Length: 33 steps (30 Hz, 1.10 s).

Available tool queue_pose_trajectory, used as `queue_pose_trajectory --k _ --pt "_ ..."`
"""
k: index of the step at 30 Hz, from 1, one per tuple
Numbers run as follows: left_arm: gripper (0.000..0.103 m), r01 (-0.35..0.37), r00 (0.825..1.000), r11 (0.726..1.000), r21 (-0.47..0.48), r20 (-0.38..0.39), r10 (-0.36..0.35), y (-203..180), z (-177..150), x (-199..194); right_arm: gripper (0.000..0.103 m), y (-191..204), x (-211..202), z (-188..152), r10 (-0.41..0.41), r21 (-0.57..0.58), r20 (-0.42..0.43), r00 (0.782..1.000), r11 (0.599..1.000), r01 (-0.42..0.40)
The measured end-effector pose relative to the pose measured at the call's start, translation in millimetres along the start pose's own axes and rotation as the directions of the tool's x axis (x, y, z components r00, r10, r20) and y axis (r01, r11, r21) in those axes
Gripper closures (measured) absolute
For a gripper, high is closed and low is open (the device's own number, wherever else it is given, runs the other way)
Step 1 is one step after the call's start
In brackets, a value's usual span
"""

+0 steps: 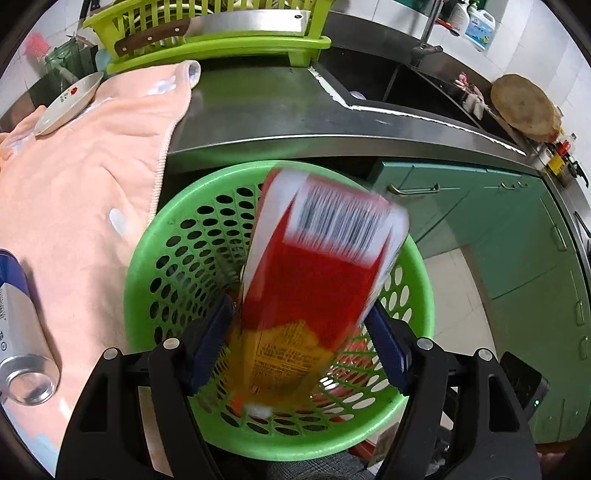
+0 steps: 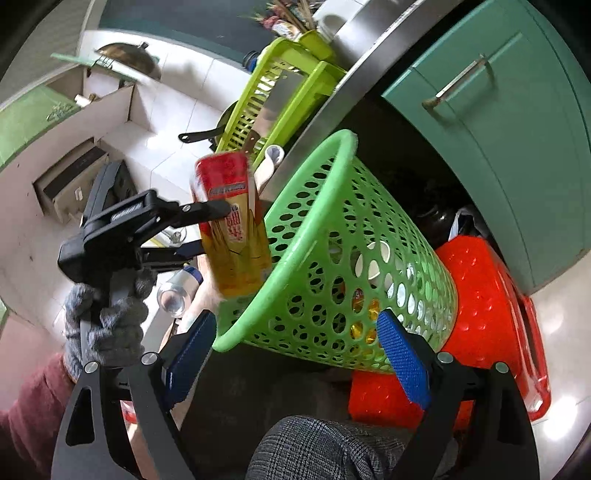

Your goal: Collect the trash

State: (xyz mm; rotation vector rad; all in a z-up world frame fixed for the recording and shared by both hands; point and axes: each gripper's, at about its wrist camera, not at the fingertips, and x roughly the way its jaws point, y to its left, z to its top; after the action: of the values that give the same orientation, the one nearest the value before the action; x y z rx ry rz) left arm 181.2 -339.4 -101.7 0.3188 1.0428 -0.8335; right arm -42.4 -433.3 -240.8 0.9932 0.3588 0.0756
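A tall red and yellow can [image 1: 314, 266] hangs blurred between the fingers of my left gripper [image 1: 299, 339], over the mouth of the green perforated basket [image 1: 147, 266]. The jaws stand apart and I cannot tell whether the pads touch the can. In the right wrist view the same can [image 2: 232, 229] is at the basket rim [image 2: 295, 206] with the left gripper [image 2: 207, 229] around it. My right gripper [image 2: 295, 354] is open, its blue pads on either side of the basket's lower wall. A silver and blue can [image 1: 22, 332] lies on the peach towel [image 1: 85, 184].
A steel counter [image 1: 295, 114] carries a lime dish rack [image 1: 221, 33], a plate [image 1: 70, 103] and a sink [image 1: 399, 85]. Green cabinets [image 1: 517, 236] stand below. A red basket [image 2: 491, 317] sits behind the green one. Paper cups and cans lie inside the green basket.
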Motion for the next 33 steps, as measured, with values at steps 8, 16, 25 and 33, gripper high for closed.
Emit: queue_pose_trajectory --k 8,16,25,33 --pt "0.031 0.018 1.000 1.000 0.000 0.024 -0.018 0 -4 -13 0.017 -14 0 2 0.015 0.077 0.001 1.000 0.997 -0.015" --pt "0.031 0.029 0.998 0.999 0.030 0.050 -0.030 -6 -21 -34 0.018 -89 -2 -8 -0.038 0.435 0.054 0.998 0.900 0.011" --pt "0.031 0.056 0.995 0.997 0.053 0.079 -0.060 -3 -30 -49 0.017 -125 10 -7 -0.095 0.523 0.089 0.992 0.851 0.035" --pt "0.031 0.037 0.994 0.996 0.082 0.097 -0.045 -3 -42 -66 0.017 -153 20 8 -0.152 0.528 0.148 0.977 0.847 0.052"
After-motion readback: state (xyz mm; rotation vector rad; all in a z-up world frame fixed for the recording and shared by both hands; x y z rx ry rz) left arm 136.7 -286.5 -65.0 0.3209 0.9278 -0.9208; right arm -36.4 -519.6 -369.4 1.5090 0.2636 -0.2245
